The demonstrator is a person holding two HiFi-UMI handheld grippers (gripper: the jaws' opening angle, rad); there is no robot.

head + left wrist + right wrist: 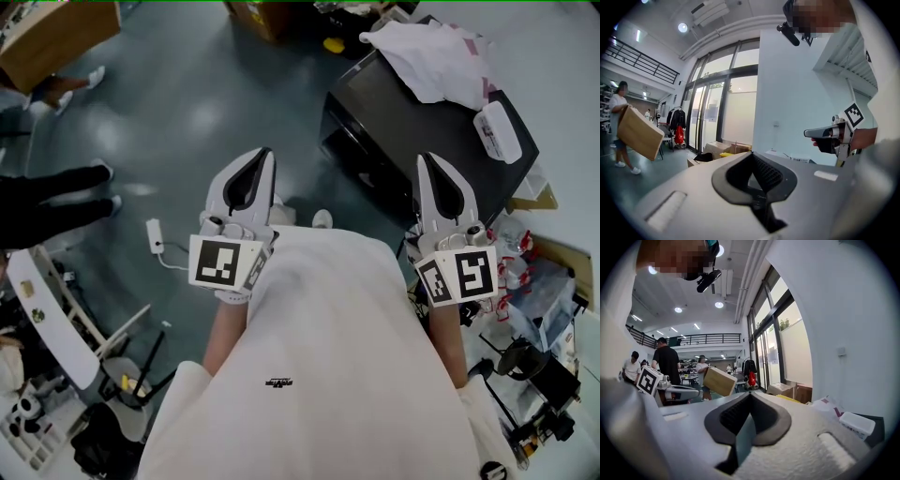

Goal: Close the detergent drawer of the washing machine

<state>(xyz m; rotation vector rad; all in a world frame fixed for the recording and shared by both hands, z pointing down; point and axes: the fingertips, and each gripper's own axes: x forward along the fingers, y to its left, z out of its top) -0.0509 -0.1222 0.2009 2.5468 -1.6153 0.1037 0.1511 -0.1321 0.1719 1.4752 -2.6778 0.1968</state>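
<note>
Shirt [319,356] first: white, filling the bottom middle of the head view, with a bare forearm [223,328] coming out on either side. Past that, the left gripper [265,155] sits left of centre and the right gripper [425,161] right of centre. Both point toward the top of the frame, each with its marker cube on the end nearest the body. Both are closed. In each gripper's own view the jaws meet at the tip with nothing between them. They're held well apart from each other, up over the floor [187,103], touching nothing.

Down on the grey-green floor, left of the left gripper's cube, there's a small white plug block [155,234] with a cord.

Beyond the right gripper, in the upper right of the head view, is a black machine [412,141] seen from above. The right gripper's tip is near its front corner but clear of it. A crumpled white cloth [431,52] lies on the far part of its top, and a white tub [497,131] sits near the right edge. I can't pick out the drawer: the front face is in shadow and none of the views show it clearly.

Further off, someone's dark trouser legs [56,202] are at the left edge of the head view. In the left gripper view a person at the left is carrying a cardboard box [640,133], with tall windows [717,108] behind.
</note>
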